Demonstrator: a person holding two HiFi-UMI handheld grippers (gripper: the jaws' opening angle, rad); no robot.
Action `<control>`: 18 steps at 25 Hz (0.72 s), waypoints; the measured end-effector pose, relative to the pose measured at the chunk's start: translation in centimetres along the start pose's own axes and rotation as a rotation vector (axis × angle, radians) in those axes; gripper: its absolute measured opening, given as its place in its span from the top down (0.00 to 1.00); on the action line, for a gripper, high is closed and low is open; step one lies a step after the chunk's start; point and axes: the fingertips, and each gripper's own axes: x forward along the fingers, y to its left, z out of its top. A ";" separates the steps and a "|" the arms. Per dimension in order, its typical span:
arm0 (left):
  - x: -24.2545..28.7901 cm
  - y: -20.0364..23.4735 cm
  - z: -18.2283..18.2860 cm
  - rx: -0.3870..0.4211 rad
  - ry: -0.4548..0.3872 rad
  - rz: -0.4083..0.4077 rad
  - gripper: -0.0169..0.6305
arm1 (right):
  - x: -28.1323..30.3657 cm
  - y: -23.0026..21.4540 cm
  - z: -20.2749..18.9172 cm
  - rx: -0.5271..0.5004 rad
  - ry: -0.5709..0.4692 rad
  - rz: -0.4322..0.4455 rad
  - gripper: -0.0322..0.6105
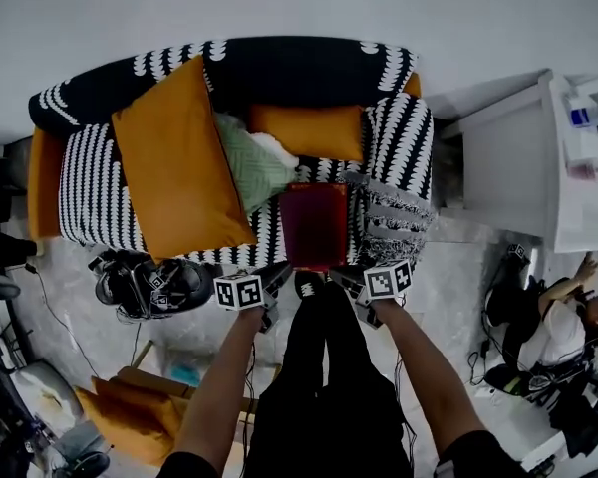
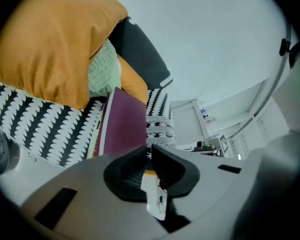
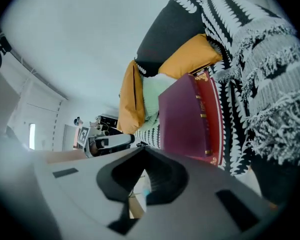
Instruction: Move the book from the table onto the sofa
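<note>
A dark red book [image 1: 314, 225] lies flat on the seat of the black-and-white patterned sofa [image 1: 90, 197], near its front edge. Both grippers hang just in front of the sofa, a little short of the book, and touch nothing. My left gripper [image 1: 276, 279] is off the book's near left corner, my right gripper [image 1: 347, 279] off its near right corner. In the left gripper view the gripper [image 2: 149, 151] is shut and empty, with the book [image 2: 122, 129] beyond its tips. The right gripper [image 3: 142, 151] is likewise shut and empty, with the book [image 3: 187, 116] ahead of it.
A large orange cushion [image 1: 179, 157], a green cushion [image 1: 249, 162] and a small orange cushion [image 1: 309, 130] lie on the sofa left of and behind the book. A fringed blanket [image 1: 394, 207] drapes its right arm. Bags [image 1: 149, 282] sit on the floor at left, white furniture [image 1: 578, 197] and a person [image 1: 558, 317] at right.
</note>
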 end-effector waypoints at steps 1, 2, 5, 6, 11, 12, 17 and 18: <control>-0.6 -0.9 -0.5 -0.010 -0.006 -0.031 0.92 | -0.3 0.6 -0.3 -0.007 0.002 -0.002 0.94; -1.3 -1.8 -0.9 -0.019 -0.012 -0.058 0.94 | -0.5 1.2 -0.7 -0.015 0.005 -0.004 0.94; -3.5 -4.8 -2.1 -0.023 -0.017 -0.129 0.95 | -1.3 3.6 -2.1 -0.007 0.011 0.007 0.94; -4.1 -5.9 -2.4 -0.019 -0.014 -0.149 0.95 | -1.7 4.2 -2.6 0.003 0.013 0.012 0.94; -6.8 -10.1 -2.7 -0.011 -0.053 -0.219 0.95 | -4.2 8.0 -4.0 -0.005 -0.020 0.017 0.94; -7.5 -11.0 -2.7 -0.006 -0.065 -0.236 0.95 | -4.7 8.9 -4.3 -0.009 -0.037 0.020 0.94; -9.6 -14.6 -2.7 0.043 -0.097 -0.302 0.95 | -7.6 13.7 -4.8 -0.054 -0.131 0.047 0.94; -9.8 -14.9 -2.8 0.048 -0.100 -0.308 0.95 | -8.2 14.4 -5.0 -0.065 -0.144 0.052 0.94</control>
